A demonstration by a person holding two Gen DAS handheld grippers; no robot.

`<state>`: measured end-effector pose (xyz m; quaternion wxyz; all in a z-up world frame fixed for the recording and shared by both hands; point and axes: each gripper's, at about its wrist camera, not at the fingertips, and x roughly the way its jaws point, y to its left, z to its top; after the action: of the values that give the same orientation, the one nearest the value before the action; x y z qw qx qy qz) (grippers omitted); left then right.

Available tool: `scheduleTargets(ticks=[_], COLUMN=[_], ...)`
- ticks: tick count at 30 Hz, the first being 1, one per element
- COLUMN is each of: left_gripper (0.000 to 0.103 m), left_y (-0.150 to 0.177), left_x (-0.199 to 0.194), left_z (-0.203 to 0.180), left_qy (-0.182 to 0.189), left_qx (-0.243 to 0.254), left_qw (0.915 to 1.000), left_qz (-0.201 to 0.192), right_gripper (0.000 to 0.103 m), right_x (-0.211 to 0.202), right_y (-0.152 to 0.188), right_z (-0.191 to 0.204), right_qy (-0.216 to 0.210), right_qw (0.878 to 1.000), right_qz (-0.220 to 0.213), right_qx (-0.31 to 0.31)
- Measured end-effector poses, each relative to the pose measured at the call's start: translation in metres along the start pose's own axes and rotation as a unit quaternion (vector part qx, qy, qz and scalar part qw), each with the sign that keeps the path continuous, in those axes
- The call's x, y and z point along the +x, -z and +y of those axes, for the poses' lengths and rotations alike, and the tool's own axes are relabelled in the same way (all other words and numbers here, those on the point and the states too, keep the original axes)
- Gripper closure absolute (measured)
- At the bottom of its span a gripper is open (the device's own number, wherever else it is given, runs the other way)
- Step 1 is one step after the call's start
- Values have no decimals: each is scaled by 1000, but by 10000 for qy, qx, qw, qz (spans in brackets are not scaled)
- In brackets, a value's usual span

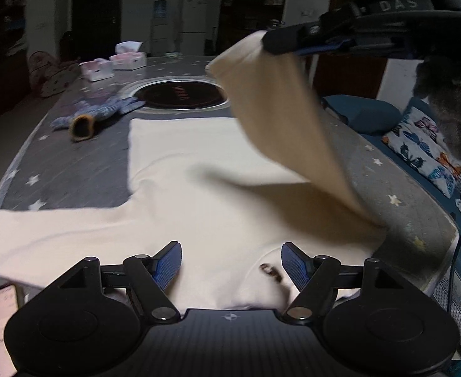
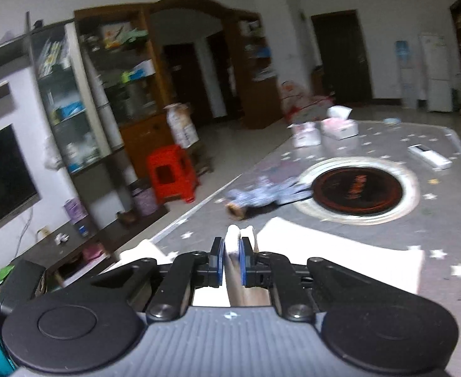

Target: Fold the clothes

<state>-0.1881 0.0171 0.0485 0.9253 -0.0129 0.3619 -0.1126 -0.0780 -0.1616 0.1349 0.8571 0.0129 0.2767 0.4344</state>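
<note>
cream shirt (image 1: pixel 205 169) lies flat on the grey star-print worktop (image 1: pixel 73 169), collar near, its left sleeve stretched along the near edge. the right sleeve (image 1: pixel 280 100) is lifted, pinched in the right gripper (image 2: pixel 232 264), whose blue pads are clamped tight on the fabric. the left gripper (image 1: pixel 231 264) hovers over the collar with its jaws spread wide, holding nothing. bare worktop lies left of the shirt. beyond the hem sit a round black hob (image 1: pixel 180 94) and a crumpled blue garment (image 1: pixel 101 113). "das" reads on the right gripper's body in the left wrist view. only the right wrist view shows a red stool (image 2: pixel 170 176) and a remote (image 2: pixel 430 156).
</note>
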Motion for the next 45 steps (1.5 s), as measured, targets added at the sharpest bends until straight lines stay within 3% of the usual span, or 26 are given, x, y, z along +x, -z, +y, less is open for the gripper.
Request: scheduleTargets(ticks=[7, 13, 17, 22, 28, 30, 32, 37, 40, 45], left_gripper=[30, 31, 31, 30, 30, 30, 30, 30, 30, 30], left_y=[2, -7, -10, -7, -4, -3, -4, -7, -8, -13], left_x=[-4, 6, 17, 25, 32, 33, 34, 38, 38, 14], left_z=[11, 0, -10, -21, -26, -28, -30, -37, -38, -13], left_qy=[-35, 163, 310, 360, 354, 331, 360, 639, 654, 253], left_qx=[-103, -24, 69, 185, 134, 149, 142, 68, 47, -269], left_qw=[9999, 9998, 9995, 9991, 9990, 9991, 9990, 9977, 9977, 9991], left_qz=[-40, -130, -49, 92, 221, 225, 226, 213, 187, -190], right_gripper=[88, 87, 75, 73, 72, 87, 93, 95, 93, 86], right_x=[1, -19, -30, -28, -7, -4, -4, -16, -20, -30], right_y=[5, 35, 74, 106, 109, 107, 107, 105, 107, 102], right_z=[-1, -50, -86, -103, -101, -98, -97, -94, -102, -102], right_qy=[55, 1054, 1496, 1271, 1100, 1205, 1271, 1793, 1799, 1835], right_qw=[9999, 9929, 9818, 9774, 9784, 9785, 9785, 9741, 9724, 9741], right_qz=[86, 531, 1031, 1292, 1326, 1345, 1337, 1201, 1262, 1122], right_qx=[29, 145, 561, 1092, 1144, 1001, 921, 676, 780, 703])
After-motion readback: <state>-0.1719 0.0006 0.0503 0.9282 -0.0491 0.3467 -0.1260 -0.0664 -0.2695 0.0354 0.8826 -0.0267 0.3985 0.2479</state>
